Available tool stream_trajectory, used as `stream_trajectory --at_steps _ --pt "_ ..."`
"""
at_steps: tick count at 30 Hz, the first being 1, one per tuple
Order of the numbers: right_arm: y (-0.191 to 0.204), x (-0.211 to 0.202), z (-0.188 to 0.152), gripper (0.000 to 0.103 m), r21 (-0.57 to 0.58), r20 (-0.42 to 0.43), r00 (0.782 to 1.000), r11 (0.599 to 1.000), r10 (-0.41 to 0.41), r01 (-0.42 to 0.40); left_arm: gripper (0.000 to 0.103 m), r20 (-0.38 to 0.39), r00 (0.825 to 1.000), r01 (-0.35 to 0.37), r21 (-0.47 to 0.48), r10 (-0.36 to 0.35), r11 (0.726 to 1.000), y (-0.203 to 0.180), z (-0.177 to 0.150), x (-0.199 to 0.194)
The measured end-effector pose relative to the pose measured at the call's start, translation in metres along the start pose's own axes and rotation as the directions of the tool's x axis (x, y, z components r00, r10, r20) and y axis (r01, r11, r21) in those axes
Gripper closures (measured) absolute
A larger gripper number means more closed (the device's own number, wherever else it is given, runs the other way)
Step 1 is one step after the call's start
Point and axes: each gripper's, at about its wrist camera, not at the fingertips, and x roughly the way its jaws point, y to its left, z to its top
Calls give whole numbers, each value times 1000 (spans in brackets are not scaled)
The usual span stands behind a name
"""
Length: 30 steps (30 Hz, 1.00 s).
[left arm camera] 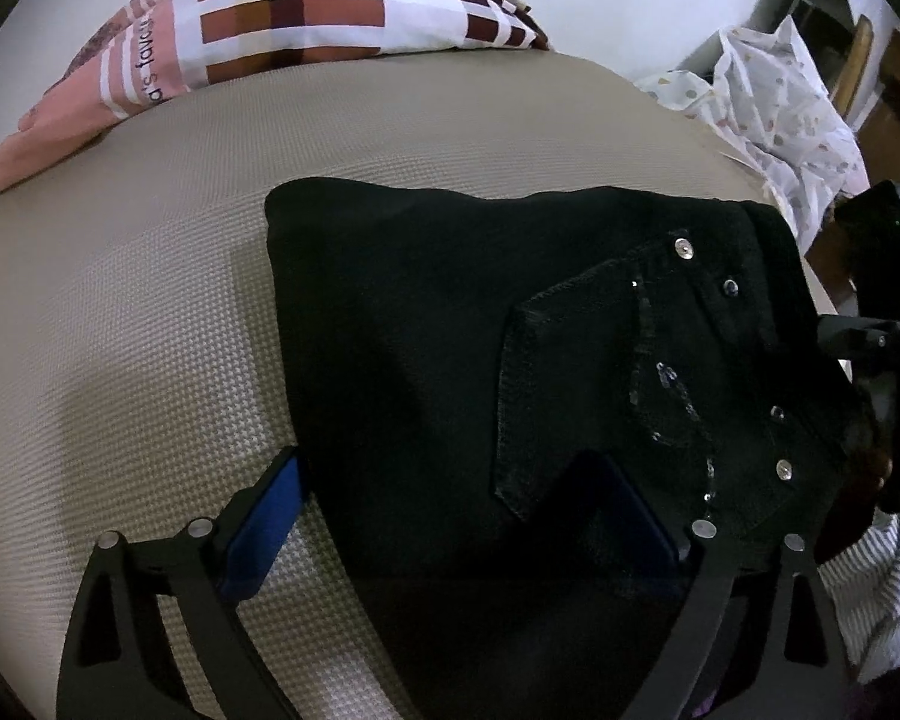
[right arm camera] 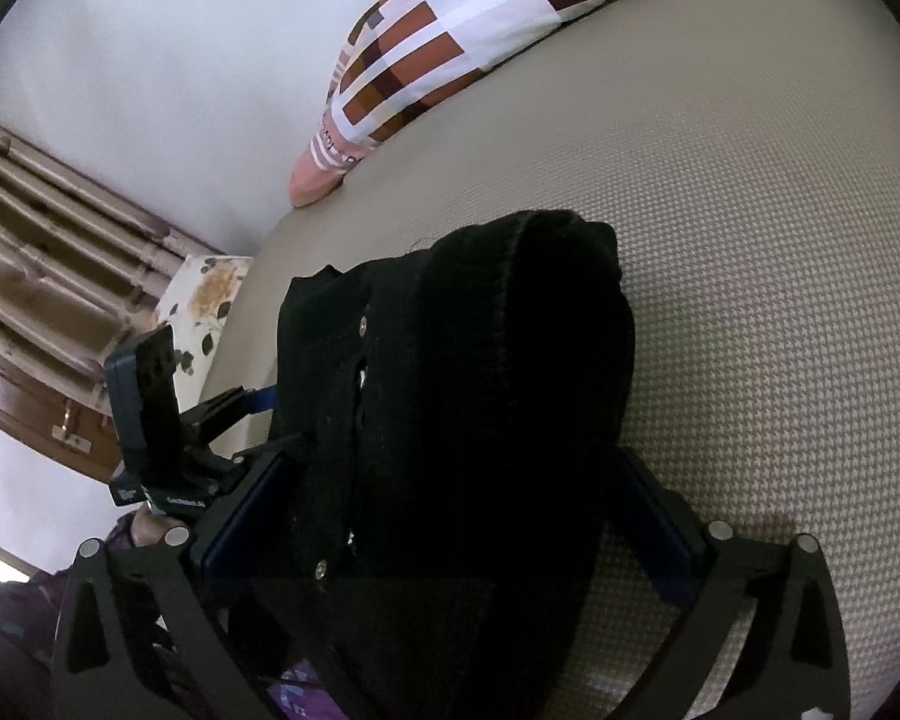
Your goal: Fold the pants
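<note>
Holding my two tools over the bed, I have the black denim pants with rivets and a stitched back pocket [left arm camera: 510,372] lying folded into a compact stack directly ahead of both. My left hand-held gripper [left arm camera: 450,516] stands wide open: its left blue-padded finger [left arm camera: 264,528] rests on bare mattress just beside the stack's edge, while the right one sits on top of the dark cloth near the pocket, so the fabric lies between them but is not pinched. My right hand-held gripper [right arm camera: 456,516] is also spread wide, straddling the bundle's thick rolled fold, with one pad on each side; I cannot tell whether either pad presses the cloth.

From the left tool the stack's long axis runs ahead and to the right, waistband and rivets on my right side, toward the other tool, which shows at the far right edge. From the right tool the bundle runs straight forward, its rounded fold farthest from me. I judge both hands equally near; any next fold or smoothing would turn on closing across that near edge.

Under everything is the beige woven mattress cover [left arm camera: 150,300]. Ahead lies a pink, white and brown checked pillow [left arm camera: 282,18] against a pale wall [right arm camera: 150,60].
</note>
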Motion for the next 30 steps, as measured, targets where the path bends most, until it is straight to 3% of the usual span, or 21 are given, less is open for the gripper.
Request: stream_trajectory --at_steps 10,17,19,21,23,25,30 --pt "-5 -3 0 1 25 19 999 999 28 -28 22 3 999 55 -1 -55 999 7 1 -3" --pt "5 0 -5 2 -38 14 999 999 -29 30 25 -7 994 110 -18 -110 994 16 4 -4" --pt "8 1 -8 6 -75 9 999 996 -51 51 25 -18 989 147 -30 -148 989 20 6 -4" --pt "7 -1 -9 22 -83 9 998 995 -62 62 24 -30 980 195 -65 -197 979 28 8 -5" --pt "1 -4 -10 36 -78 7 998 994 -70 70 19 -41 962 262 -112 -268 958 37 12 -3" --pt "-8 -8 -9 42 -56 4 999 997 -48 48 9 -51 943 319 -137 -328 938 42 16 -1" --pt "-19 -11 -4 47 -8 -33 999 1000 -5 4 7 -103 956 270 -62 -276 961 27 19 1"
